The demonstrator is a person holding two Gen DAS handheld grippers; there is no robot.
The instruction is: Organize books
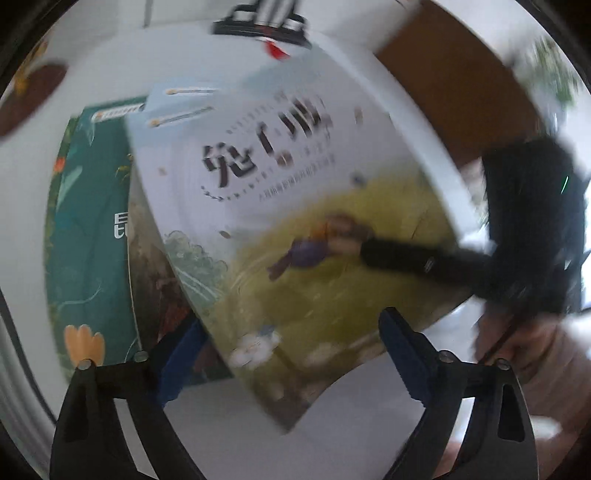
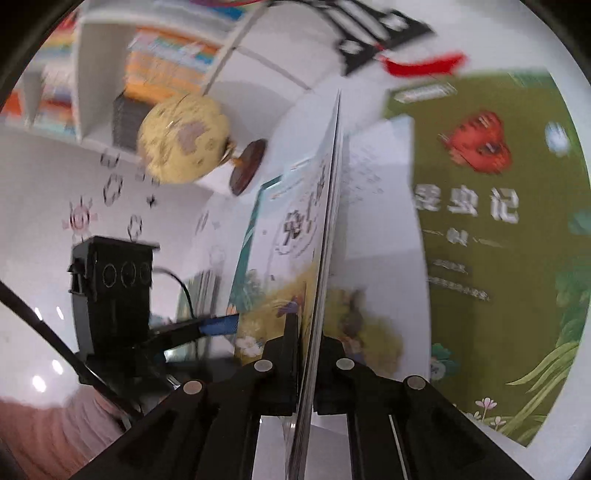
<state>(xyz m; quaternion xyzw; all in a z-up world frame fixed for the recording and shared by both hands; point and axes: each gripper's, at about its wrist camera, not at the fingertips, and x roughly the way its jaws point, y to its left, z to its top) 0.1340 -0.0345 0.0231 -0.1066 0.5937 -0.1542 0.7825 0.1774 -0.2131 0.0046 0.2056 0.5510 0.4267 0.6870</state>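
Observation:
A thin picture book (image 1: 295, 184) with a white and yellow cover is tilted up off the white table (image 1: 221, 424). My right gripper (image 2: 314, 332) is shut on its edge, and the right wrist view shows the book (image 2: 325, 240) edge-on between the black fingers. From the left wrist view, the right gripper (image 1: 369, 253) reaches onto the cover from the right. My left gripper (image 1: 291, 321) is open, its blue pads standing either side of the book's lower corner without pressing it. A teal book (image 1: 88, 221) lies flat under it at the left. A green book (image 2: 498, 258) lies at the right.
A yellow globe (image 2: 184, 140) on a brown base stands at the back of the table. Behind it is a white bookshelf (image 2: 166, 62) with colourful books. A black-and-white striped object with a red tag (image 1: 262, 26) lies at the far edge. A sleeve (image 2: 44, 435) shows at lower left.

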